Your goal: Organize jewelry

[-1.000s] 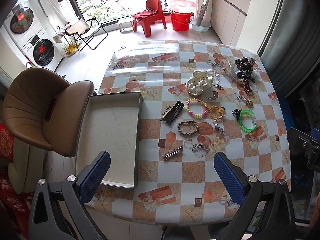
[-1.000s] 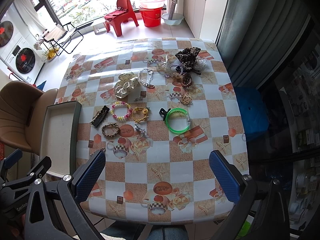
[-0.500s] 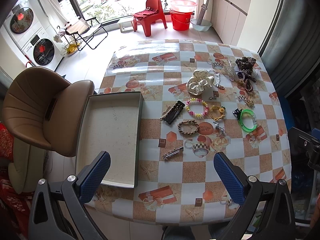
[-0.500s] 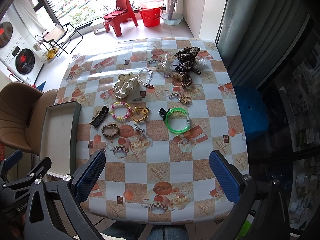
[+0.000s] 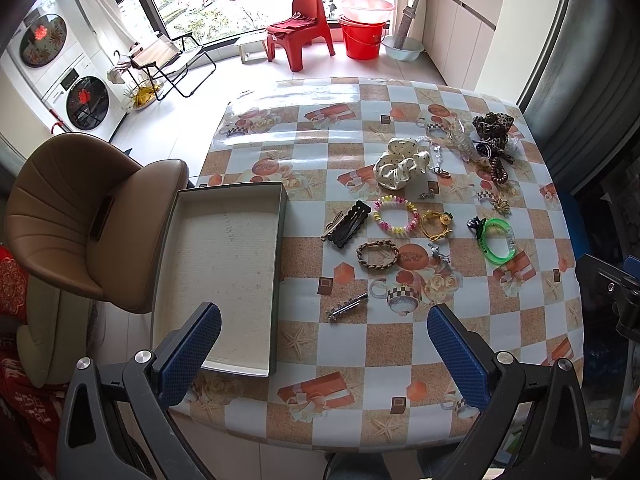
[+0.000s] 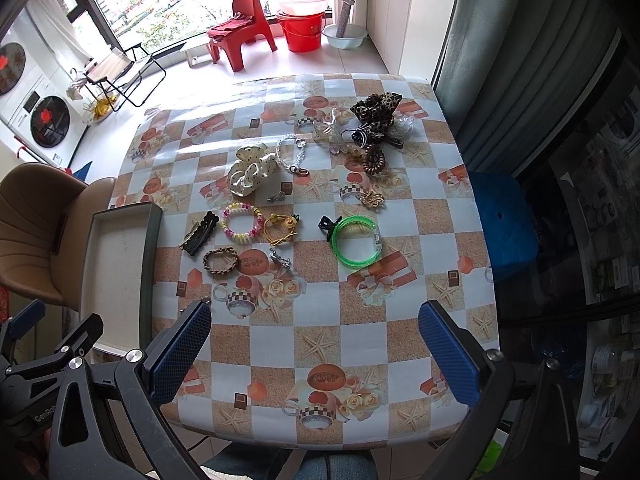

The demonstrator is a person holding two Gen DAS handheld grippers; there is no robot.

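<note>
Jewelry pieces are lying scattered across the checked bench (image 5: 360, 344). Left wrist view: the left gripper (image 5: 324, 356) is hovering above the near edge with its blue fingers (image 5: 188, 352) spread wide apart, holding and touching nothing. A shallow grey tray (image 5: 280, 264) is sitting at the bench's left edge, with nothing lying inside it. Just right of the tray, black hair clips (image 5: 347, 224), a pastel beaded bracelet (image 5: 396, 216), a braided brown bracelet (image 5: 377, 255) and a green bangle (image 5: 498, 240) are resting on the cloth, and a silver clip (image 5: 347, 307) is lying nearer the gripper. A cream dotted scrunchie (image 5: 402, 168) is lying farther back.

Right wrist view: the right gripper (image 6: 314, 356) is likewise hanging over the near edge, fingers (image 6: 448, 356) fully parted and gripping nothing. The green bangle (image 6: 356, 242) is lying near the centre, the leopard scrunchie (image 6: 376, 114) at the far right, and the tray (image 6: 150, 272) at the left, its visible part bare.
</note>
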